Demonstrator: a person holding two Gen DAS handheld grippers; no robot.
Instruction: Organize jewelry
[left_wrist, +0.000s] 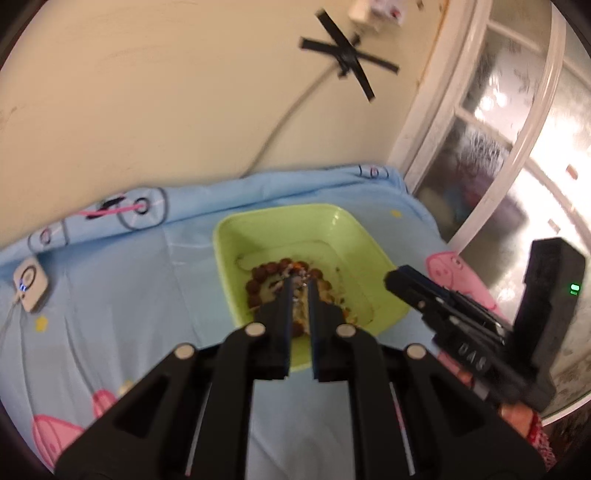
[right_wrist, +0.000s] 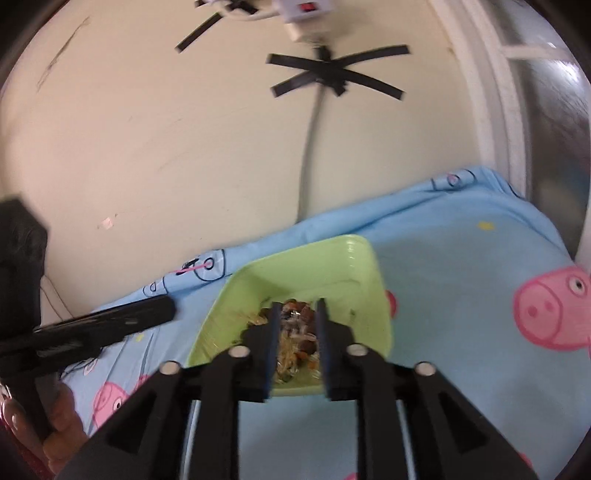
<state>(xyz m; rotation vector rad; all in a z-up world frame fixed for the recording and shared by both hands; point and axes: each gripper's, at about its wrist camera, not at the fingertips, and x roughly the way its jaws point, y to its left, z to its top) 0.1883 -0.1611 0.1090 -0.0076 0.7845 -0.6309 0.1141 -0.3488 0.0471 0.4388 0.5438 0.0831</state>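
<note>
- The left tool (left_wrist: 300, 284) is matte black plastic, its two long flat fingers (left_wrist: 282, 314) edged in dark blue on their inner faces.
- Four round silver pin heads sit on its angled black linkage arms.
- The right tool (right_wrist: 295, 308) has the same build: black fingers, blue inner edges, silver pins.
- Seen from the left wrist, the right tool's body carries a black box with a small green light and blurred white lettering.
- A hand (right_wrist: 61, 424) shows bare skin, with a pale fingernail.
</note>
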